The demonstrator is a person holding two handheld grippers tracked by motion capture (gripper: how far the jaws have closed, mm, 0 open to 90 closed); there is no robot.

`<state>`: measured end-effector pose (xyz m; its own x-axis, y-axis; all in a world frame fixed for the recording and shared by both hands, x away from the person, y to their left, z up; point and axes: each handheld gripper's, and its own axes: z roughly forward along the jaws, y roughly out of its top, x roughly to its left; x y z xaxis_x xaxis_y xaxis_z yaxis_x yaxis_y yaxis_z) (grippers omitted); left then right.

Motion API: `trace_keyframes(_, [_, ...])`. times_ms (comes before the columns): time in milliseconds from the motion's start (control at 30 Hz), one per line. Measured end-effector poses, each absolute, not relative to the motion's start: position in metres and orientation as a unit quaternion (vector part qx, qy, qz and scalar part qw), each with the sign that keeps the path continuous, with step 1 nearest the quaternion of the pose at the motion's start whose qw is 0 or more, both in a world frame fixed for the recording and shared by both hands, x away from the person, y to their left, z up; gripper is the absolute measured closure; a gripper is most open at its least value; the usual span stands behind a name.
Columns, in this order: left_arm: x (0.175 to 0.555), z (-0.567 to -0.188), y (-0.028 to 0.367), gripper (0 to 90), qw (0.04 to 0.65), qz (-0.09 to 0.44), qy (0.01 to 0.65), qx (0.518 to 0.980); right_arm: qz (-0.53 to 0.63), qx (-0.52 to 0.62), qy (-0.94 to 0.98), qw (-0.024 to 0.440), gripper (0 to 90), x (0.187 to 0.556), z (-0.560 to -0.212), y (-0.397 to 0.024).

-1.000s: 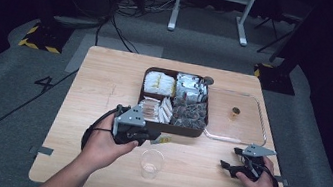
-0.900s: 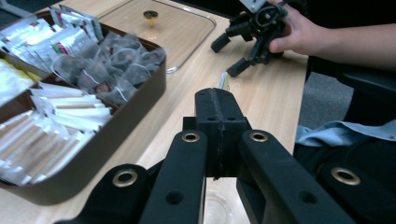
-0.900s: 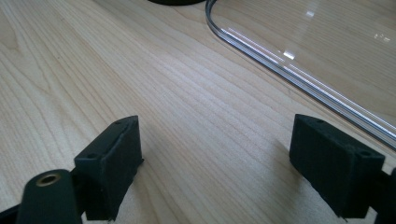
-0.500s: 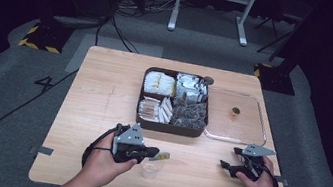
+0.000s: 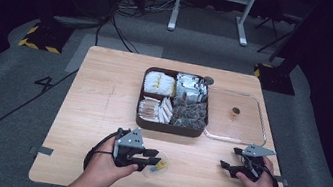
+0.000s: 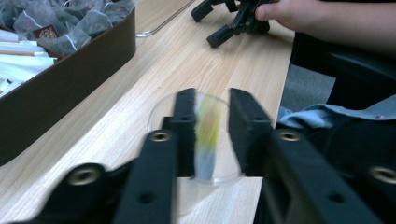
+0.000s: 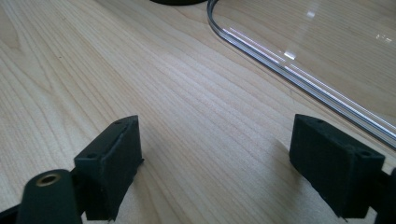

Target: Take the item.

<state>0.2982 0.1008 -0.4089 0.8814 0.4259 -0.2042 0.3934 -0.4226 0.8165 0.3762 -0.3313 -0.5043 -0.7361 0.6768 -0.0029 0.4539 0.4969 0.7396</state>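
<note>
Currently the left claw [image 6: 208,135] pinches a yellow sachet [image 6: 207,130] over the clear dish [image 5: 157,163] near the counter [image 5: 101,108] front edge, the right claw [image 7: 215,168] rests spread, and the next move likely calls for releasing the sachet into the dish.

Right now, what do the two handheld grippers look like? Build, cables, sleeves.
Both are black. The left gripper and right gripper each carry a grey three-cornered plate on top and trail a black cable. Jaws are blocky black pads with screw holes. Forearms are bare, no sleeves.
</note>
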Motion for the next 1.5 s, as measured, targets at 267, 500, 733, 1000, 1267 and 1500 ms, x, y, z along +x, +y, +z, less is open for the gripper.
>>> trace_keyframes(267, [0.300,-0.407,0.103,59.6,0.481,0.039,0.246,0.841,0.376,0.332,0.852,0.148,16.9,0.376,-0.504,-0.331])
trace_keyframes(500, [0.306,-0.403,0.117,51.0,0.481,0.068,0.269,0.832,0.376,0.332,0.852,0.148,16.9,0.376,-0.504,-0.331])
trace_keyframes(733, [0.311,-0.400,0.138,43.0,0.459,0.105,0.296,0.831,0.376,0.331,0.853,0.148,16.9,0.377,-0.504,-0.331])
trace_keyframes(1000, [0.318,-0.402,0.165,38.4,0.440,0.122,0.325,0.829,0.377,0.330,0.853,0.147,16.9,0.377,-0.504,-0.330])
trace_keyframes(1267, [0.324,-0.409,0.192,34.5,0.424,0.148,0.362,0.817,0.377,0.331,0.853,0.147,16.9,0.377,-0.504,-0.330])
trace_keyframes(1500, [0.329,-0.421,0.214,34.1,0.397,0.164,0.392,0.813,0.377,0.331,0.853,0.147,16.9,0.377,-0.504,-0.330])
